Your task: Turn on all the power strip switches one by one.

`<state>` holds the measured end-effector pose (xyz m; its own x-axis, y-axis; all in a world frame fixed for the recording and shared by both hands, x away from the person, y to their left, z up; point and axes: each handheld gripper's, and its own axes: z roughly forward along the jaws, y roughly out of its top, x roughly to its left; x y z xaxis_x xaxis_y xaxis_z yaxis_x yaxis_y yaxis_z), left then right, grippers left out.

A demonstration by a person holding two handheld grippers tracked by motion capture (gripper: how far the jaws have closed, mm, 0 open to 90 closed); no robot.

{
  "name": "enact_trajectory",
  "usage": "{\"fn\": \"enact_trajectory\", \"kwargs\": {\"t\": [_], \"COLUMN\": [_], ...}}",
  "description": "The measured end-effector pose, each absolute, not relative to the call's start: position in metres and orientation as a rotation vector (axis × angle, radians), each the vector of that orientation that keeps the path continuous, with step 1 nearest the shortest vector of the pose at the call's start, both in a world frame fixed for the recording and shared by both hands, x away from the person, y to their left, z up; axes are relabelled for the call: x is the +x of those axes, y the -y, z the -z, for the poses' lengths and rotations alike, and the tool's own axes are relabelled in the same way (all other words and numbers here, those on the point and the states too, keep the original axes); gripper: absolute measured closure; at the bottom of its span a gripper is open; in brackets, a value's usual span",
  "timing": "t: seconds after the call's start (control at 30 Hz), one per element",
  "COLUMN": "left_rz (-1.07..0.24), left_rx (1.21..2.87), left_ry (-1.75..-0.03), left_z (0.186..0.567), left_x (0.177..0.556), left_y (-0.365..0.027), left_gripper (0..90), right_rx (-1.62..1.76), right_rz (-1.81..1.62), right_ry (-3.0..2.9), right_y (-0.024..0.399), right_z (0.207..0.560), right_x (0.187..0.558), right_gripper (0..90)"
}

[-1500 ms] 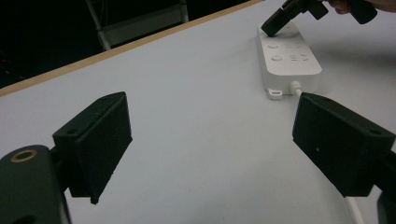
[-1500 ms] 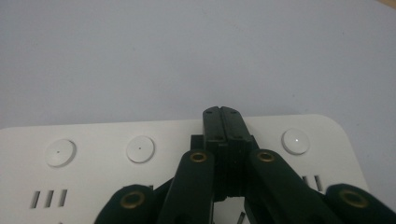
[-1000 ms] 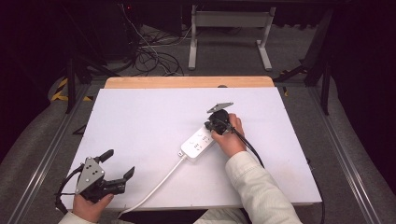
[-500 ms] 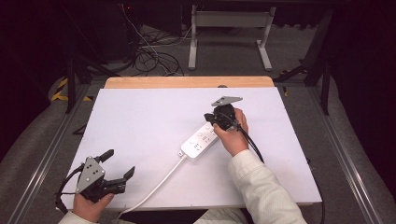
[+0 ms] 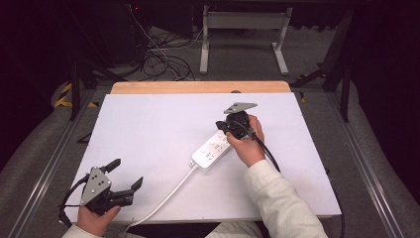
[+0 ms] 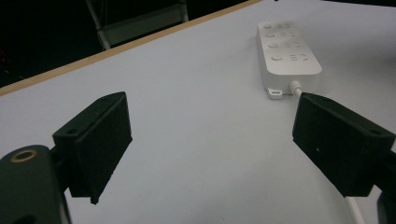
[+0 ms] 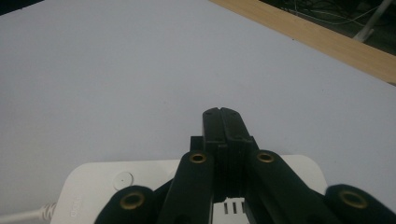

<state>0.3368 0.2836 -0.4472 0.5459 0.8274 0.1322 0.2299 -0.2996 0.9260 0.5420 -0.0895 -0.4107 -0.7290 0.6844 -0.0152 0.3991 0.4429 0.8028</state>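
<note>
A white power strip (image 5: 212, 150) lies slantwise on the white table (image 5: 148, 119), and its white cable (image 5: 163, 197) runs off the front edge. My right gripper (image 5: 223, 127) hovers just over the strip's far end, held in a hand with a pale sleeve, jaws shut with nothing between them. In the right gripper view the shut jaws (image 7: 223, 116) point across the bare table, with the strip (image 7: 93, 186) beneath them. My left gripper (image 5: 126, 174) rests open near the front left corner. Its own view has the wide-apart jaws (image 6: 212, 140) framing the strip (image 6: 287, 51) farther off.
A wooden strip (image 5: 198, 88) edges the table's far side. Beyond it on the floor lie tangled cables (image 5: 163, 59) and a metal stand (image 5: 242, 29). Metal rails run along both sides of the table.
The right hand has lifted its shut gripper a little off the power strip's far end and toward the far side. The left gripper and the strip have not moved.
</note>
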Motion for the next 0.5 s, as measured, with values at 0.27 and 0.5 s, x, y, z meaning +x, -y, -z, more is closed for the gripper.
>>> {"fn": "enact_trajectory", "kwargs": {"t": [0.27, 0.5], "left_rz": [-0.776, -0.773], "left_rx": [1.815, 1.816], "left_ry": [-0.874, -0.875], "left_z": [0.447, 0.447], "left_x": [0.337, 0.337], "left_y": [-0.284, -0.284], "left_gripper": [12.0, 12.0], "right_rx": [0.799, 0.812], "right_rz": [-1.165, -1.109], "right_ry": [-2.43, -2.465], "right_y": [0.076, 0.074], "right_z": [0.412, 0.425], "right_x": [0.529, 0.529], "right_gripper": [90.0, 90.0]}}
